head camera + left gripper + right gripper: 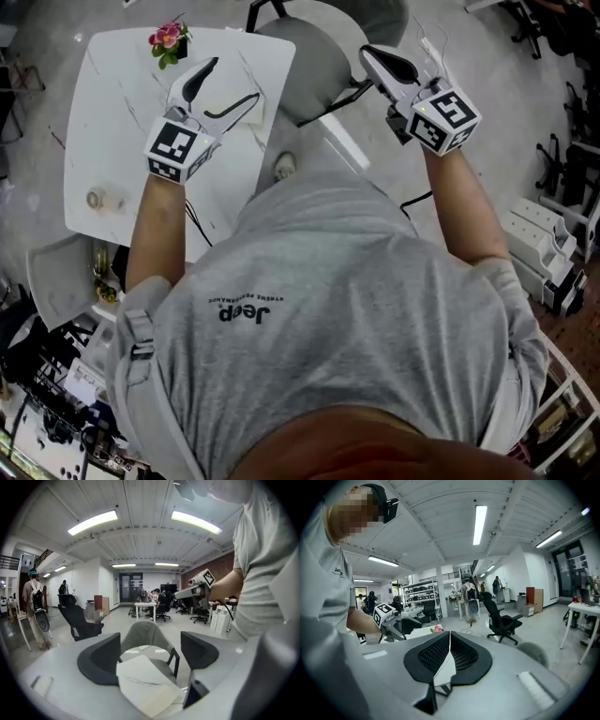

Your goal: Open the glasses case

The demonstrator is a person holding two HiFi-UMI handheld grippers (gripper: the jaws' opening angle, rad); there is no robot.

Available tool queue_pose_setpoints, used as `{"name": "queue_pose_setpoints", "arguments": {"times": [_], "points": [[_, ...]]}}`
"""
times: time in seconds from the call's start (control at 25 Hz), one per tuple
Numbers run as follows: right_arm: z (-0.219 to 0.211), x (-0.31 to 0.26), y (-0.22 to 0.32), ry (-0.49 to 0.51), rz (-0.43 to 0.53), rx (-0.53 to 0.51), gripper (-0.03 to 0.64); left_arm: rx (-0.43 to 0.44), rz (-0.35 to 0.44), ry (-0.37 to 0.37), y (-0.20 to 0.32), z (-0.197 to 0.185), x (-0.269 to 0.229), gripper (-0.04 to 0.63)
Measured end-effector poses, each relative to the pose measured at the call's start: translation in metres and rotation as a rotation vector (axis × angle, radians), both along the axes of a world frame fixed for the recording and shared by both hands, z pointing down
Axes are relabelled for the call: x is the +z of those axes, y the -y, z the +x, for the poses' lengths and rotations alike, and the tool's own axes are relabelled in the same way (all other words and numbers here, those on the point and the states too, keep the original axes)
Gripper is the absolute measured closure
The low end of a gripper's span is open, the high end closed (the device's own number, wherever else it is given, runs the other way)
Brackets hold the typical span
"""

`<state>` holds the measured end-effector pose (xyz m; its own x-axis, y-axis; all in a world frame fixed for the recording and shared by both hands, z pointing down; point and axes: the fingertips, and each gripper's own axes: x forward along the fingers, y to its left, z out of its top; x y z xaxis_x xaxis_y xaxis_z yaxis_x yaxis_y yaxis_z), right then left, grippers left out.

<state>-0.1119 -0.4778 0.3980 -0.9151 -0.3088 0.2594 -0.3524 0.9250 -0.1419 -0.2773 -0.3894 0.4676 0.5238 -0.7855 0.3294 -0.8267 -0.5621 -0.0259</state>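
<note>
grey shirt (pixel 347 309) below; left gripper (pixel 232 81) fingers (pixel 101 660) apart over table (pixel 112 112), right gripper (pixel 371 54) fingers (pixel 464 656) closed.

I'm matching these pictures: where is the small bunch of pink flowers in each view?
Head view: pink flowers, upper left, at the white marble-patterned table's far corner.
Left gripper view: not in it.
Right gripper view: small, left of centre, above the jaws.
Shared landmark: that table.

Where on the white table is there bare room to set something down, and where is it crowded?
The white table is mostly bare. A wide free patch runs between the flowers at its far edge and the small pale object near its left edge. Its right side is the busy part, where the open left gripper hangs over it.
</note>
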Motion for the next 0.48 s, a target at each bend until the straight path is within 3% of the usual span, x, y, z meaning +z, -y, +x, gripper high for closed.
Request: {"name": "queue_pose_setpoints", "arguments": {"times": [0.24, 0.48], "points": [[-0.054, 0.050, -0.025, -0.057, -0.069, -0.083, 0.615, 0.146, -0.112, 0.139, -0.026, -0.002, 0.073, 0.161], [-0.082, 0.083, -0.042, -0.094, -0.105, -0.119, 0.615, 0.296, -0.194, 0.311, -0.046, -0.001, 0.143, 0.161]]}}
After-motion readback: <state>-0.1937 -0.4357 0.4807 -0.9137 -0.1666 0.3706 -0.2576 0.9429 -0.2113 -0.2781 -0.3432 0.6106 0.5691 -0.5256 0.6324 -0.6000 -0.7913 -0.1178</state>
